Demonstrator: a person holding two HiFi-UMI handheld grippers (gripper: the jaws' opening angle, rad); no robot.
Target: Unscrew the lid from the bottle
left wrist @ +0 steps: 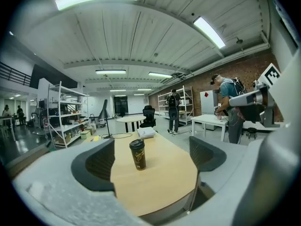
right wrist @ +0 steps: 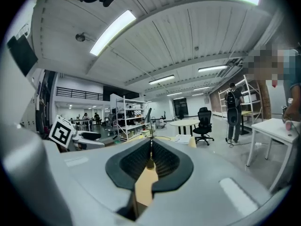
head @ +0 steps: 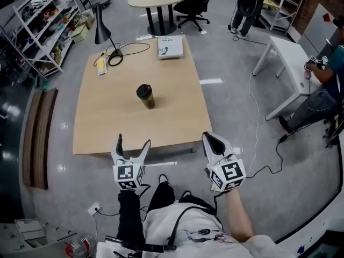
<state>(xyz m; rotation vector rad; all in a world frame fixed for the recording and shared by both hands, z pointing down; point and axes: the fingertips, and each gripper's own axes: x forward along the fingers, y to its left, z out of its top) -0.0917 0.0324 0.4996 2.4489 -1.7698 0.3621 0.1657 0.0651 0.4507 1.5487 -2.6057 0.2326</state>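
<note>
Mid-frame on table, bottle stands w/ lid on, untouched. Left gripper gapes empty, right gripper pinched closed on nothing. Approach phase; next, reach fwd, brace bottle, clamp lid.

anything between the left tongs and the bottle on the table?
Nothing visible. The bottle stands upright mid-table, lid on; only bare table lies between it and the open left tongs, held off the near edge. The lamp and book sit at the far edge.
</note>
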